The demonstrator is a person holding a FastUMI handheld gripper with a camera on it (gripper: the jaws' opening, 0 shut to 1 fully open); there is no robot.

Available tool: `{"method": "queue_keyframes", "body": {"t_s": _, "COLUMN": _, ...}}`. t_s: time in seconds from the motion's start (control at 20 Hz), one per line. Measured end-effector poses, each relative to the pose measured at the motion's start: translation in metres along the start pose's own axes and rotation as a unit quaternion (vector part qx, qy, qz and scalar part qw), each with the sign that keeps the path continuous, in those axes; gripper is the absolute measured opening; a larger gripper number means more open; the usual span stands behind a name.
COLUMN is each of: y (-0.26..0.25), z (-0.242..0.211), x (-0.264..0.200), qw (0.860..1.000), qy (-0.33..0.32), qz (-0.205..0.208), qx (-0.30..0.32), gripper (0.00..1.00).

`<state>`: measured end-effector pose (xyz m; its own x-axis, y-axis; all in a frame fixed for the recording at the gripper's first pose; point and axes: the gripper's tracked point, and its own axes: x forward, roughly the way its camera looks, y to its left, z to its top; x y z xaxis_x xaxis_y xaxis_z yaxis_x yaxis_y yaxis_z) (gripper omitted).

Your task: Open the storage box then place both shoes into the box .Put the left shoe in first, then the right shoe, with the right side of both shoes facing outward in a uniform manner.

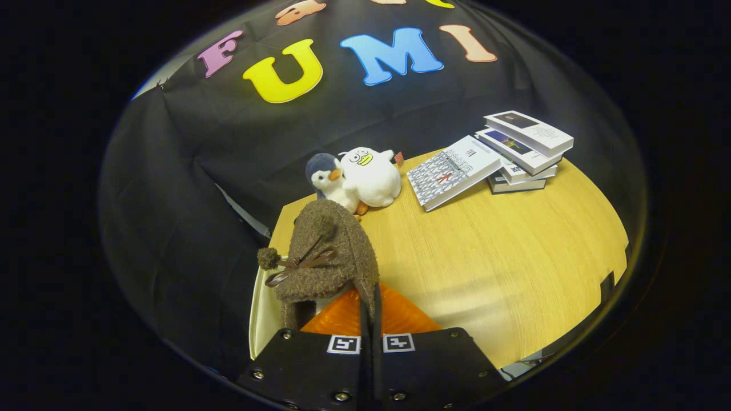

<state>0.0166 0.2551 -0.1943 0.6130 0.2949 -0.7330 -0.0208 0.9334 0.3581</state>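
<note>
A fuzzy, rough-fleeced shoe [337, 257], two soft plush toys [357, 180], glossy paper books [491, 160], smooth pale wood-grain table [502, 257].

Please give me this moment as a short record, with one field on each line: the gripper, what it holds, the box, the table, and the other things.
gripper: gripper with jaws closed together on the rim of the shoe
held item: brown fuzzy shoe with pom-poms and a bow, lifted just ahead of the jaws
box: storage box under the shoe, pale wall and orange part visible
table: wooden table
beyond the shoe: penguin plush touching white duck plush
far side: stack of books, one book leaning on it
</note>
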Motion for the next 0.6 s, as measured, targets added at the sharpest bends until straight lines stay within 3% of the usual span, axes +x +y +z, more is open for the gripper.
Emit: {"method": "queue_keyframes", "body": {"t_s": 0.6, "y": 0.049, "z": -0.022, "x": 0.023, "qw": 1.0, "qy": 0.008, "qz": 0.018, "qx": 0.01, "gripper": 0.01}}
